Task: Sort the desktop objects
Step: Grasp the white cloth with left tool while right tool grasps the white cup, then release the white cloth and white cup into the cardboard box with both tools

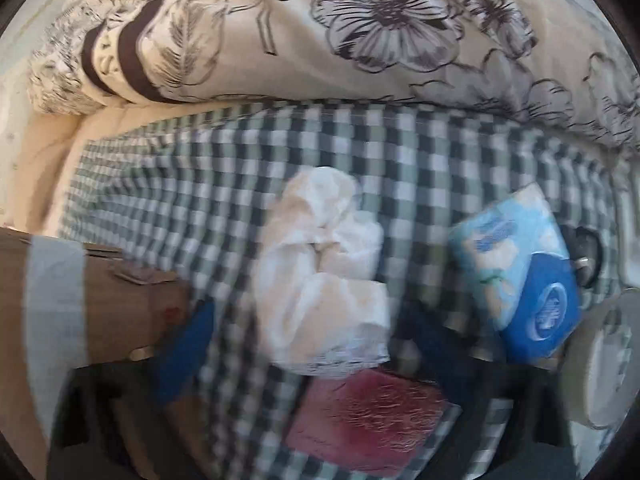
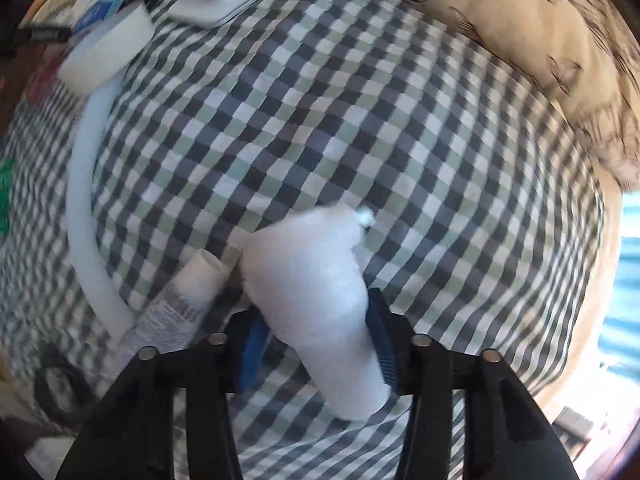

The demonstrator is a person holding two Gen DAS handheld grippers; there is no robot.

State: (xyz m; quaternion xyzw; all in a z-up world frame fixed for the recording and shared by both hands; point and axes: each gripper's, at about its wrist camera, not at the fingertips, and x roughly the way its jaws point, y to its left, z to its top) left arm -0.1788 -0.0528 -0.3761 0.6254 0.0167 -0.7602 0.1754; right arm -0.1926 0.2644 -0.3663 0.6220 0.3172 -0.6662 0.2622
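In the left wrist view, which is motion-blurred, a crumpled white tissue (image 1: pixel 320 272) lies on the checked cloth (image 1: pixel 420 168). My left gripper (image 1: pixel 310 344) is open, its blue fingers (image 1: pixel 184 344) set wide on either side of the tissue's near end. A red flat item (image 1: pixel 368 420) lies just under the tissue. In the right wrist view, my right gripper (image 2: pixel 316 344) is shut on a white bottle-like roll (image 2: pixel 316 280) with a small cap (image 2: pixel 366 216), held just above the checked cloth (image 2: pixel 360 100). A white printed tube (image 2: pixel 188 300) lies to its left.
A blue tissue pack (image 1: pixel 508 256), a blue round tin (image 1: pixel 548 312) and a white tape roll (image 1: pixel 600 364) sit at the right, a cardboard box (image 1: pixel 100 300) at the left, a floral quilt (image 1: pixel 380 20) behind. A white curved strip (image 2: pixel 88 200), a tape roll (image 2: pixel 108 52) and a black ring (image 2: pixel 56 392) lie left.
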